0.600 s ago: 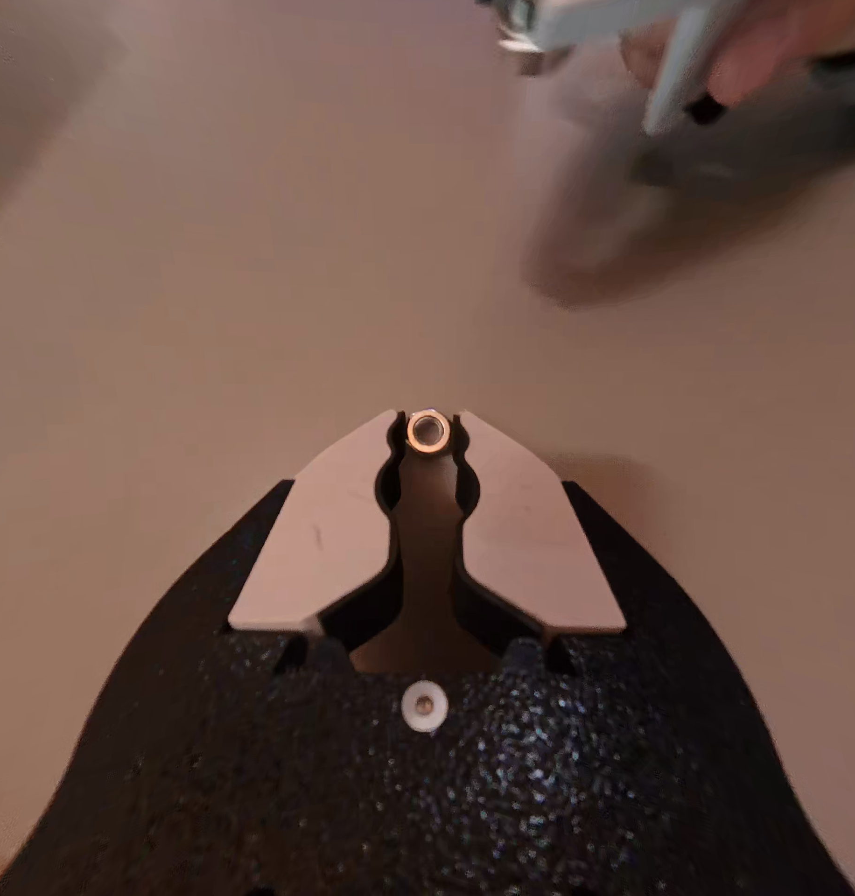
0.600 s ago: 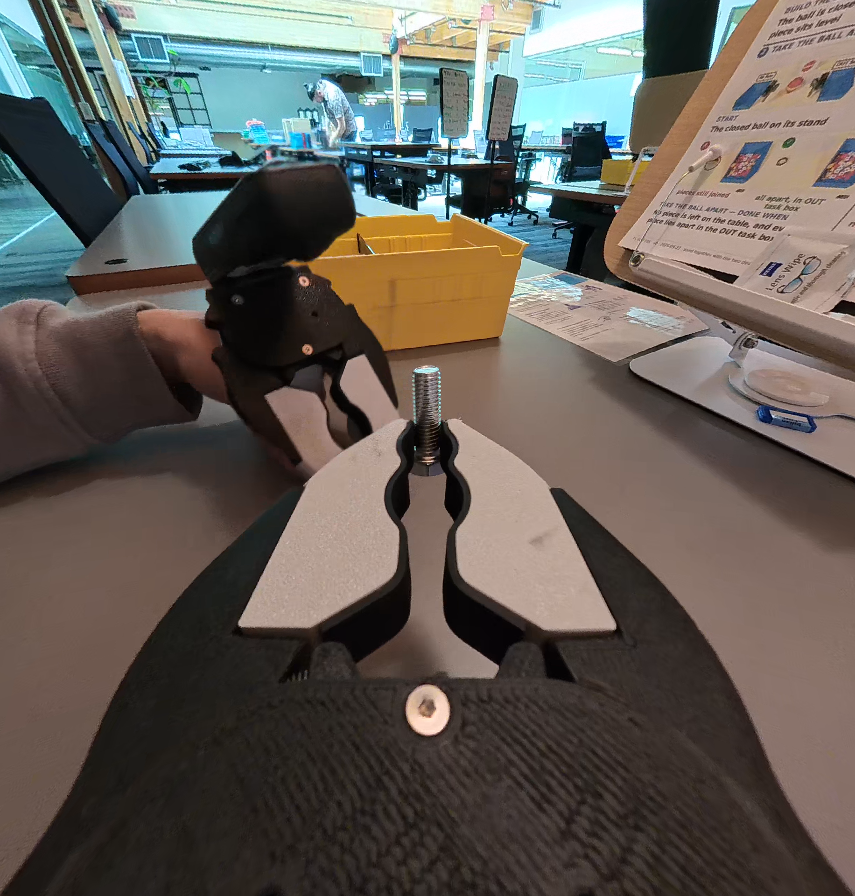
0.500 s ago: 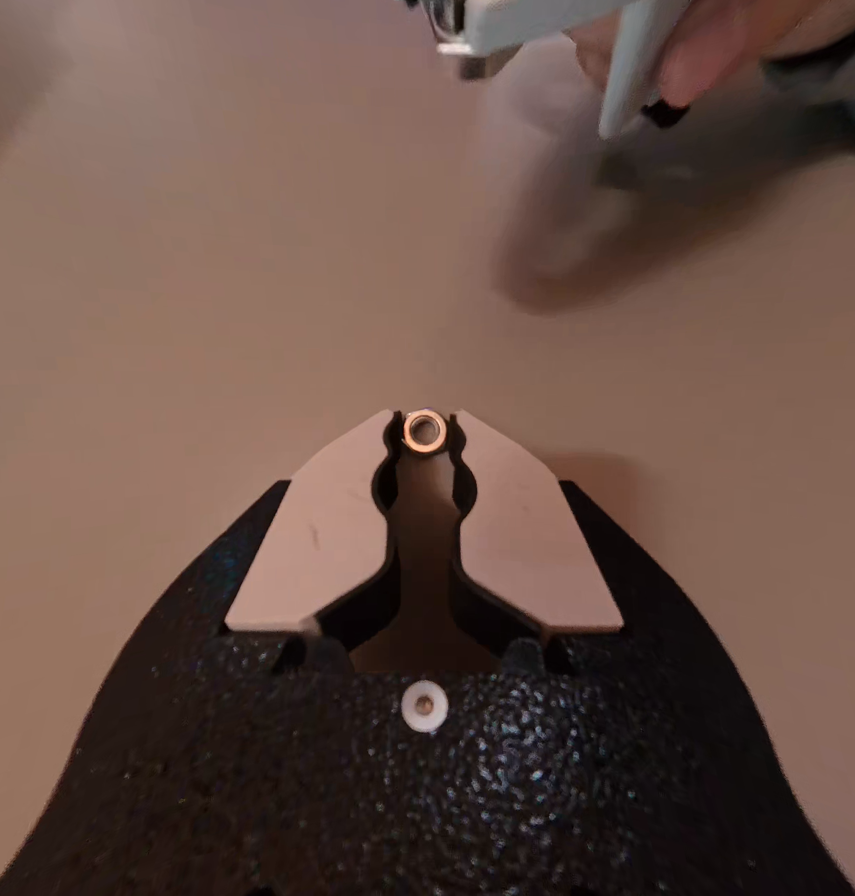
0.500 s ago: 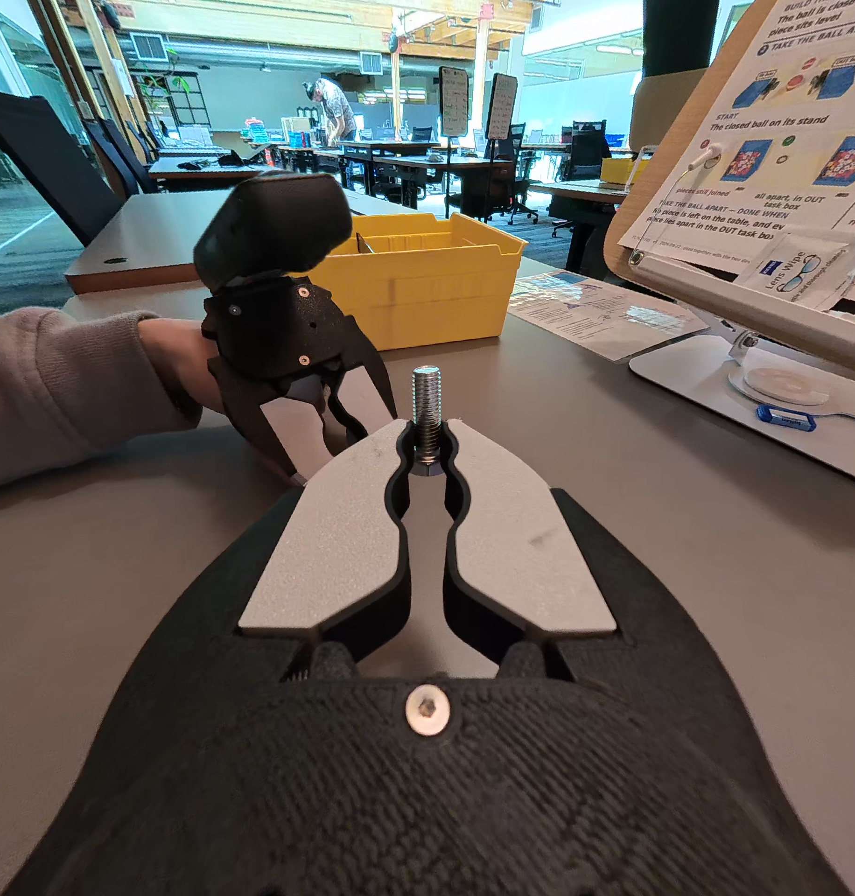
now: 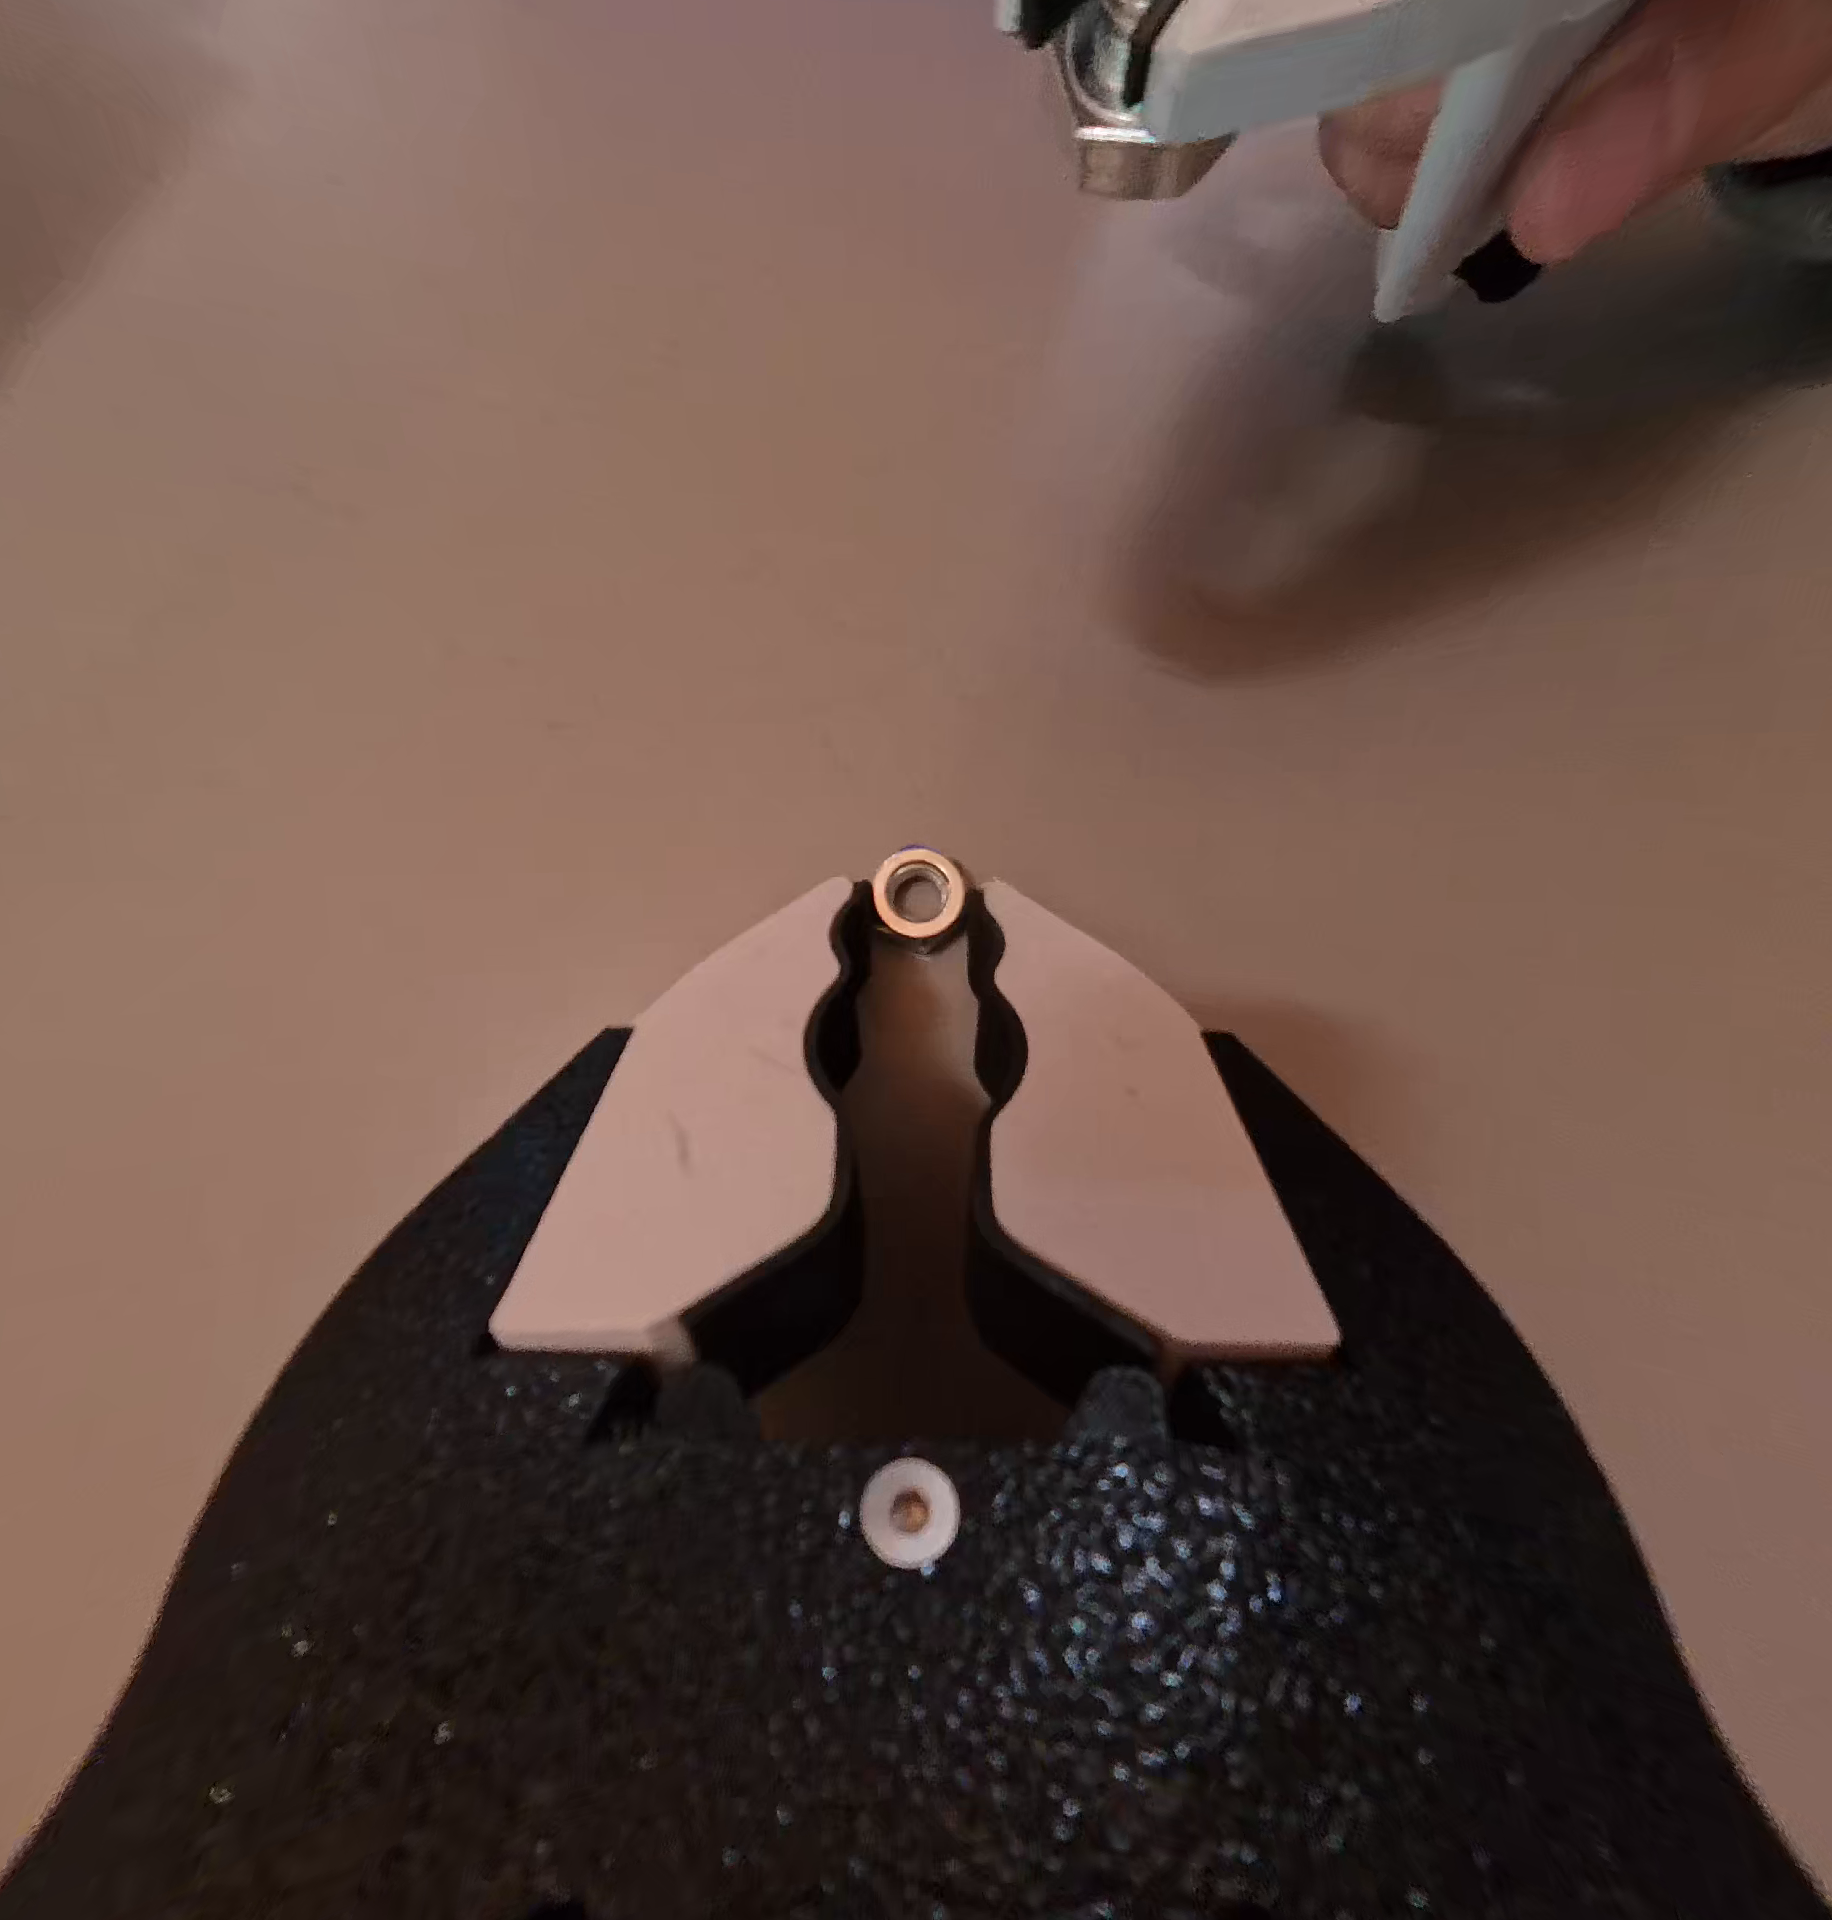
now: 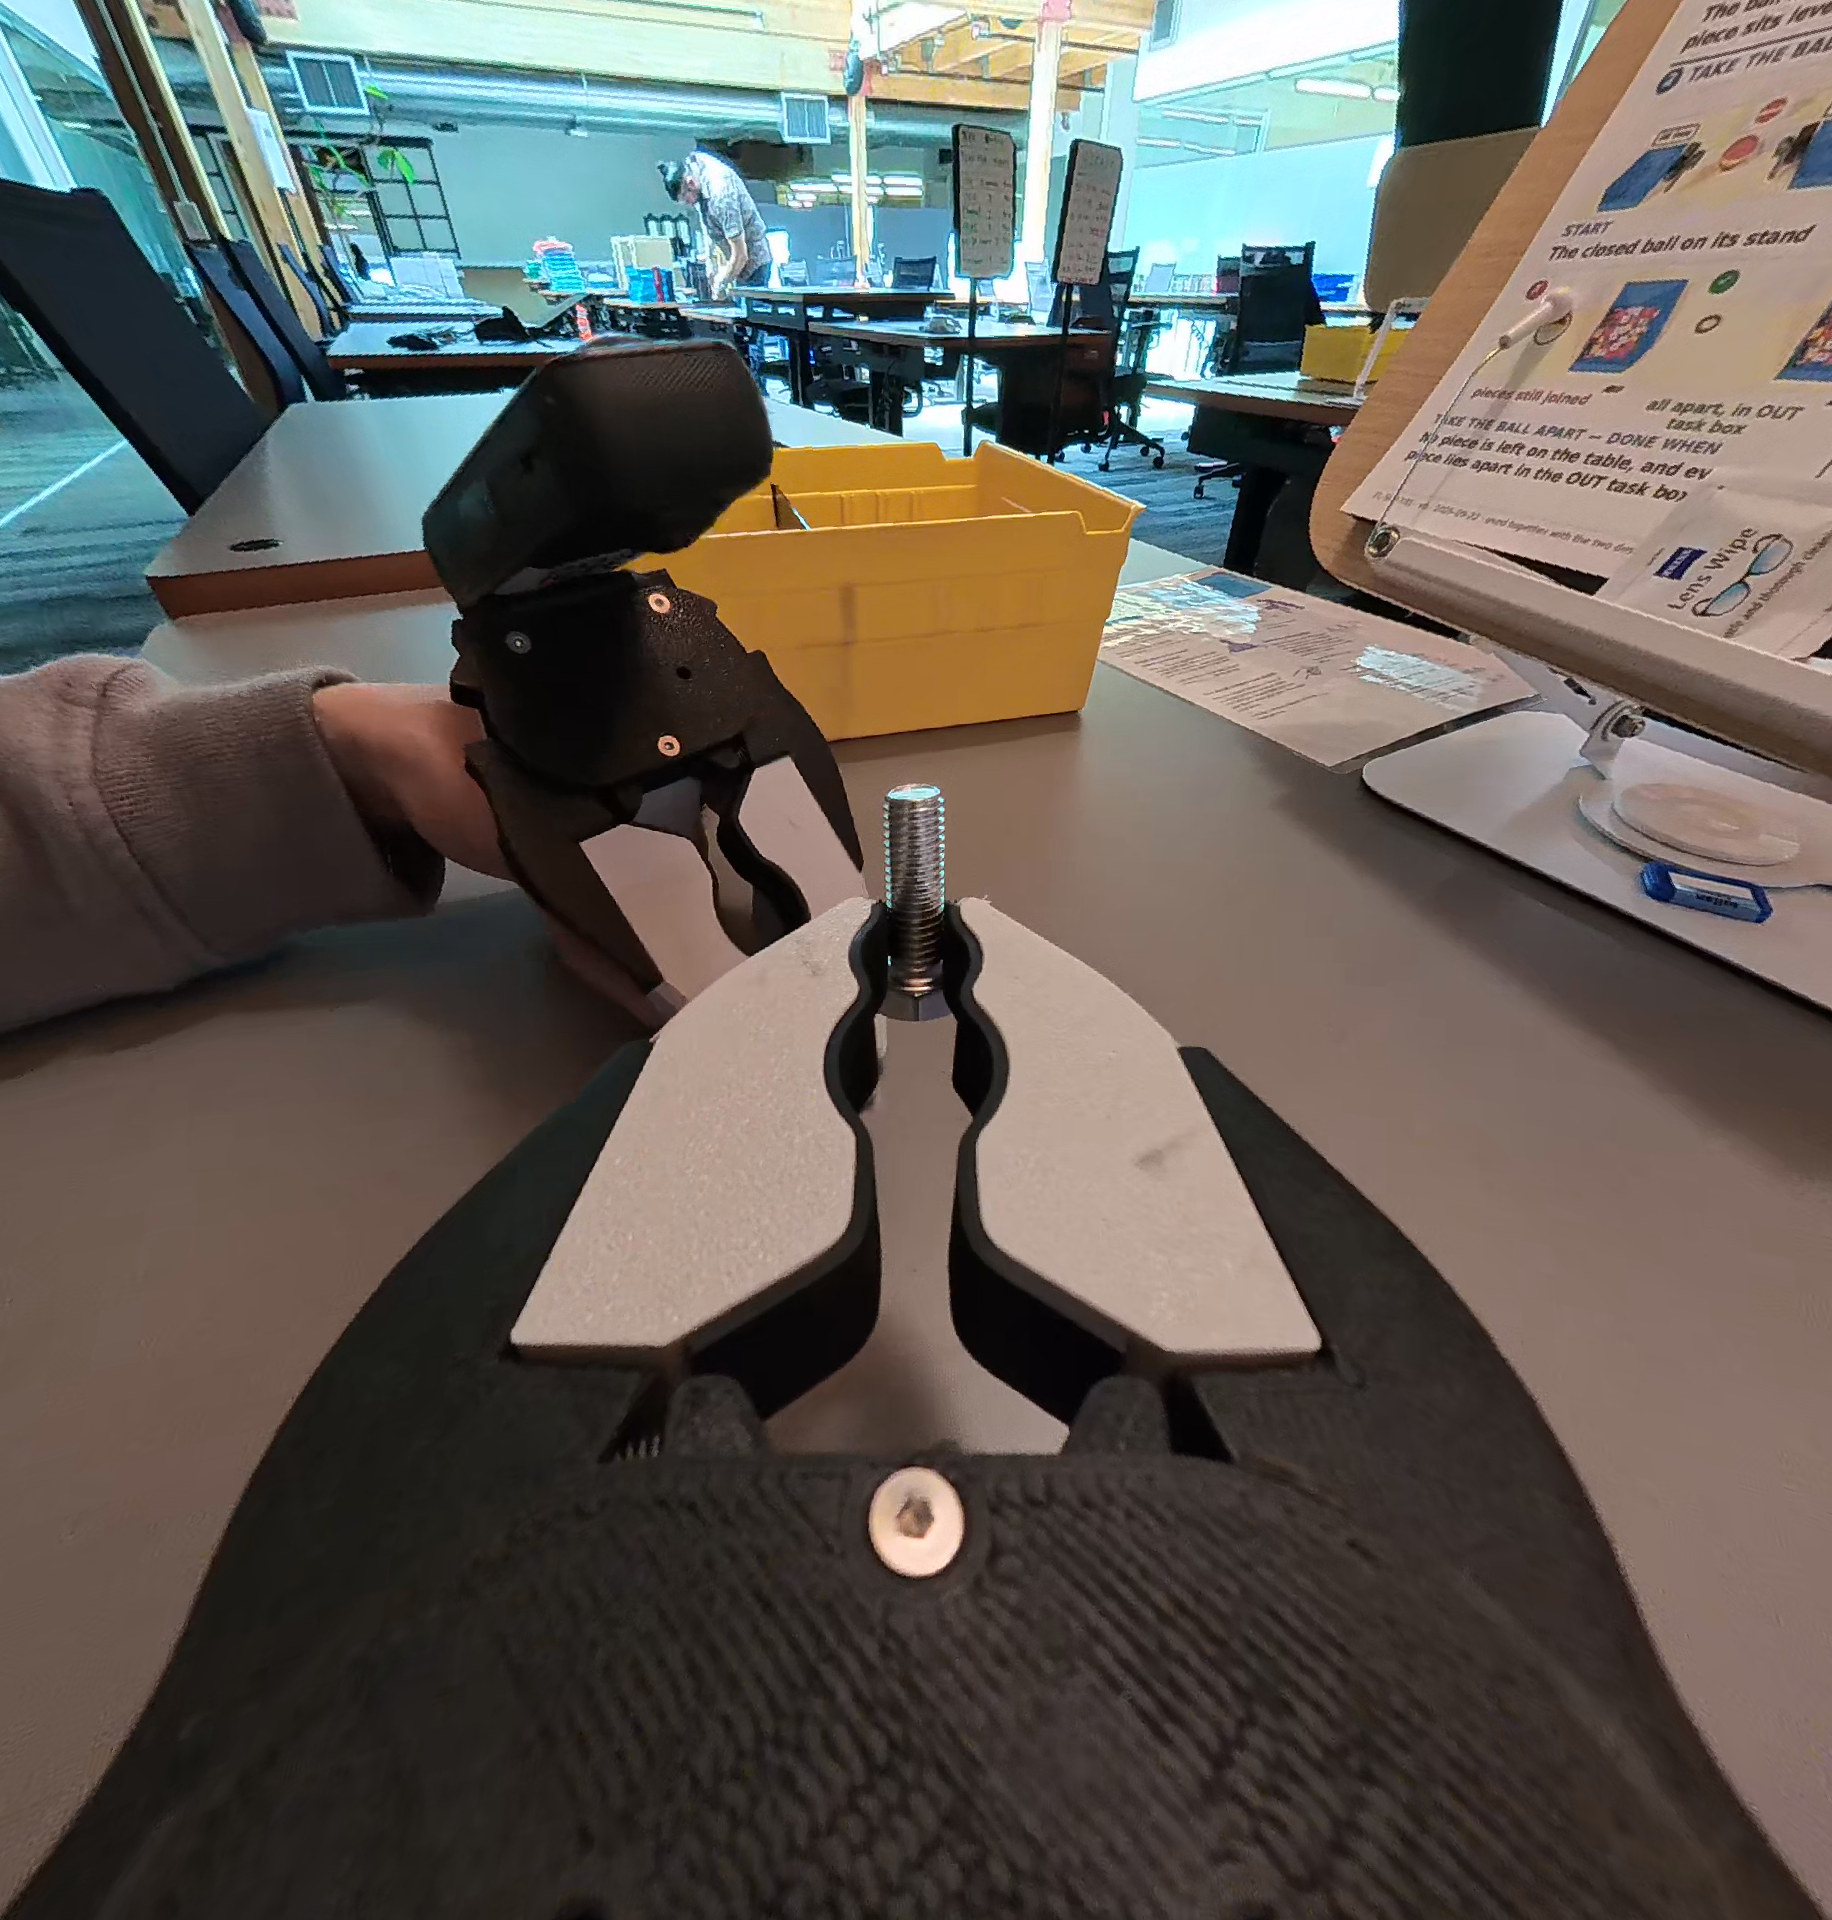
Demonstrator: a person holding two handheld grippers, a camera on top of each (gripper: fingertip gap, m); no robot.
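Note:
My left gripper points down at the tan table and is shut on a small metal nut, whose hole faces the camera. My right gripper is shut on a silver bolt, held upright with the thread up and the hex head below the fingertips. In the left wrist view the bolt's head shows at the top right between the right gripper's white fingers. In the right wrist view the left gripper stands just left of the bolt, its tips hidden behind my finger.
A yellow bin stands behind the grippers. A laminated sheet lies to its right. A wooden stand with an instruction sheet is at the right on a white base, with a blue tag. A person's sleeve is at left. My hands' fingertips stand some 10 centimeters from each other.
Both grasps are unchanged. The left gripper has tilted and shifted slightly beside the bolt. In the left wrist view the bolt's head has come lower and looks nearer.

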